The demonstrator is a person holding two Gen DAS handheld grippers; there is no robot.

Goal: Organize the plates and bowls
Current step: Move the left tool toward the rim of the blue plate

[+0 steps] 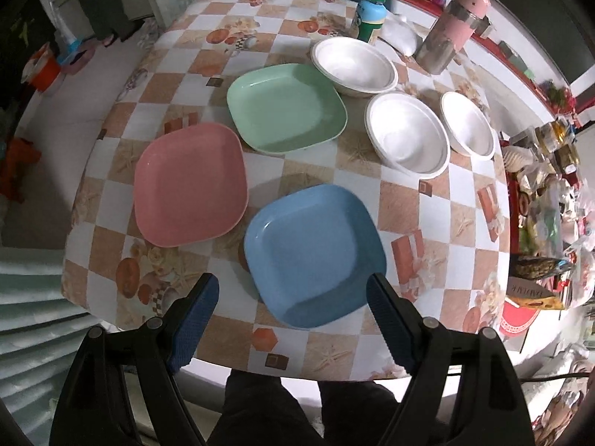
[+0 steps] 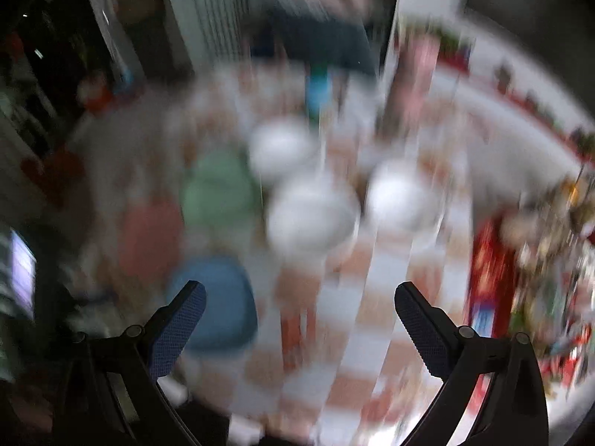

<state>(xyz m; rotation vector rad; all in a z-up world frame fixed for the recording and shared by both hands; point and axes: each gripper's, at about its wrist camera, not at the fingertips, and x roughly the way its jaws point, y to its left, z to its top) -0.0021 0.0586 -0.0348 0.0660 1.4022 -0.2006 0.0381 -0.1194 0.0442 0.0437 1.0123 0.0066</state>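
Three square plates lie on the checkered table (image 1: pixel 438 200): a blue plate (image 1: pixel 314 252) nearest, a pink plate (image 1: pixel 189 184) to its left, a green plate (image 1: pixel 286 107) behind. Three white bowls stand to the right: a far bowl (image 1: pixel 353 65), a middle bowl (image 1: pixel 407 133), a right bowl (image 1: pixel 468 124). My left gripper (image 1: pixel 293 290) is open and empty, above the blue plate's near edge. The right wrist view is badly blurred; my right gripper (image 2: pixel 299 297) is open and empty above the table, with the blue plate (image 2: pixel 219 312) at its left and bowls (image 2: pixel 312 215) ahead.
A green-and-blue bottle (image 1: pixel 370 16), a metal flask with a pink lid (image 1: pixel 452 29) and a white cloth bundle (image 1: pixel 401 35) stand at the table's far side. A cluttered shelf of packets (image 1: pixel 546 193) lies right. The person's legs (image 1: pixel 297 409) are at the near edge.
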